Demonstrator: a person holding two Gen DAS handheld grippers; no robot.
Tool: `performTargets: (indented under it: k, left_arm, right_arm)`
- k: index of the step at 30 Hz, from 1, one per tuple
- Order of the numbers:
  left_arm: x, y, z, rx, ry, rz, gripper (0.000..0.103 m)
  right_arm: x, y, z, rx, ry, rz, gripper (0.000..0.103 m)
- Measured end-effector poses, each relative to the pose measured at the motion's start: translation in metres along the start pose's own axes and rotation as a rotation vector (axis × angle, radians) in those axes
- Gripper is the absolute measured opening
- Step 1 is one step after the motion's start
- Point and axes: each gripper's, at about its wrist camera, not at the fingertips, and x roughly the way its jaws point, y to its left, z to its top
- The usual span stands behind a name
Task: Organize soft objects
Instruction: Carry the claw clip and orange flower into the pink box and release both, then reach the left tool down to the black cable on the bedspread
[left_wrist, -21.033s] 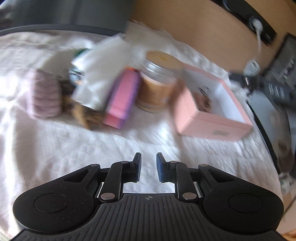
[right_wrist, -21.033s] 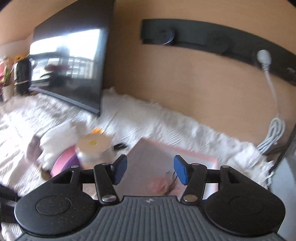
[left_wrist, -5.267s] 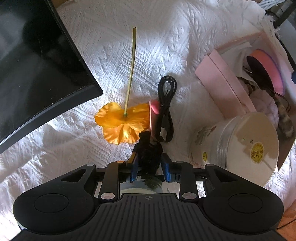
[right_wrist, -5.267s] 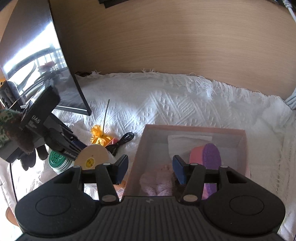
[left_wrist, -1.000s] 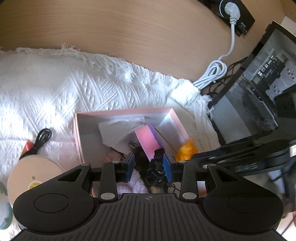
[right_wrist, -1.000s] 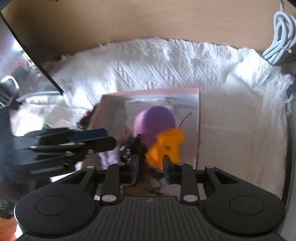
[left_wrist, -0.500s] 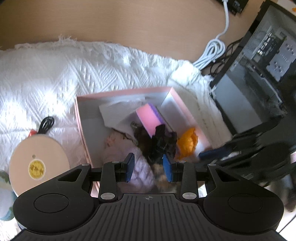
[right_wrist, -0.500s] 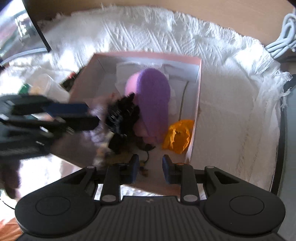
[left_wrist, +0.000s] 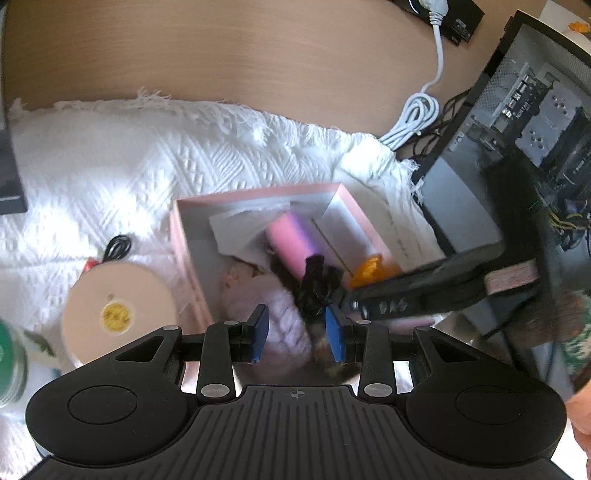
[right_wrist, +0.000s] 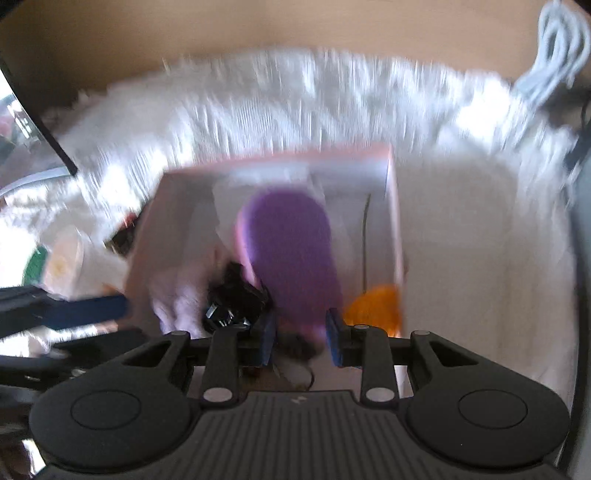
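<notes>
A pink box (left_wrist: 255, 192) on the white cloth holds a pink and purple sponge (left_wrist: 291, 245), a pale fluffy item (left_wrist: 273, 310), a black soft item (left_wrist: 317, 284), an orange flower (left_wrist: 373, 271) and white paper. My left gripper (left_wrist: 297, 334) is open and empty above the box's near end. My right gripper (right_wrist: 300, 341) is open and empty over the same box (right_wrist: 391, 206), its view blurred; the sponge (right_wrist: 291, 251), black item (right_wrist: 232, 302) and flower (right_wrist: 376, 306) lie below it. The right gripper also shows in the left wrist view (left_wrist: 343, 299).
A round jar with a cream lid (left_wrist: 118, 314) and a green-lidded tin (left_wrist: 9, 363) stand left of the box, with a black cable (left_wrist: 118, 247) behind. A computer case (left_wrist: 517, 155) and white cord (left_wrist: 413, 122) are at the right. A monitor edge (right_wrist: 33, 122) is at left.
The black soft item, held by my left gripper a second ago, now lies in the box and the left jaws are wider. The right gripper let go of the orange flower and pulled back.
</notes>
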Motion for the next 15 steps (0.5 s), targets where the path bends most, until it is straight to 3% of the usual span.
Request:
performTargets:
  k: [4, 6, 15]
  left_arm:
    - [-0.012, 0.015, -0.005, -0.027, -0.001, 0.009, 0.037]
    - [-0.019, 0.023, -0.004, -0.047, -0.006, 0.005, 0.037]
    - [-0.070, 0.069, 0.012, -0.080, -0.071, 0.029, 0.037]
  right_arm:
    - [0.006, 0.011, -0.009, -0.075, 0.036, -0.074, 0.029]
    - [-0.001, 0.013, -0.009, -0.070, 0.040, -0.051, 0.029]
    - [-0.054, 0.067, 0.000, -0.259, -0.057, -0.097, 0.039]
